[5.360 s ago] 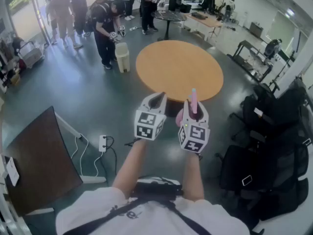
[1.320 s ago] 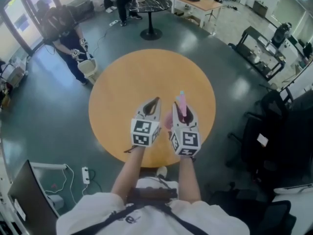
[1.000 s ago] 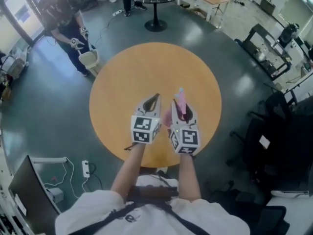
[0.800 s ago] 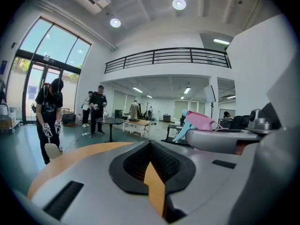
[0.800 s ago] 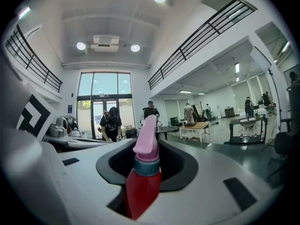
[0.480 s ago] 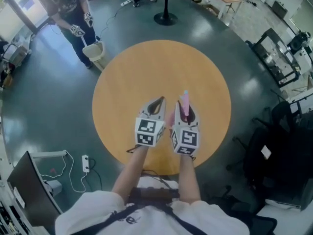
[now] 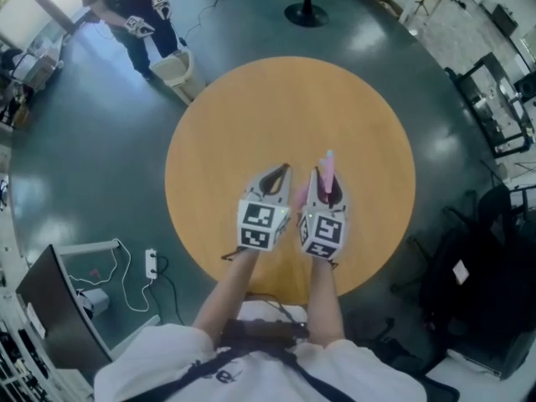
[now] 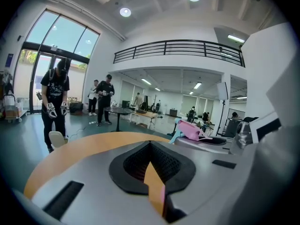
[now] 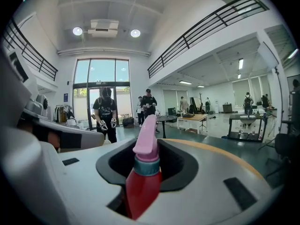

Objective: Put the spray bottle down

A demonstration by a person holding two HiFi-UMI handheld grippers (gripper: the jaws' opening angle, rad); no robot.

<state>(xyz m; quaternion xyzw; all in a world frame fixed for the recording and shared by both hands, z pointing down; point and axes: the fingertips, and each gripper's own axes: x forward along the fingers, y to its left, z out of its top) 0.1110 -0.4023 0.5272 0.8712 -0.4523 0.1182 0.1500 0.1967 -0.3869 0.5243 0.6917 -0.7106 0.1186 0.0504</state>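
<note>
A spray bottle with a red body [image 9: 143, 184] and a pink trigger head [image 7: 328, 166] stands upright between the jaws of my right gripper [image 7: 328, 179], which is shut on it. The bottle hangs above the near half of the round wooden table [image 7: 251, 107]. Close beside it on the left, my left gripper [image 7: 278, 174] is shut with nothing in it. In the left gripper view the jaw tips meet [image 8: 150, 143], the pink head [image 8: 190, 129] shows at the right, and the table top [image 8: 79, 146] lies beyond.
A person with grippers [image 7: 126, 2] stands past the table at the upper left, next to a beige bin [image 7: 180, 67]. Black chairs [image 7: 477, 283] crowd the right side. A dark board [image 7: 50, 308] and a power strip [image 7: 152, 264] are at the lower left.
The table has come closer and now lies under both grippers, which sit lower over its near half. The right gripper still holds the bottle upright.
</note>
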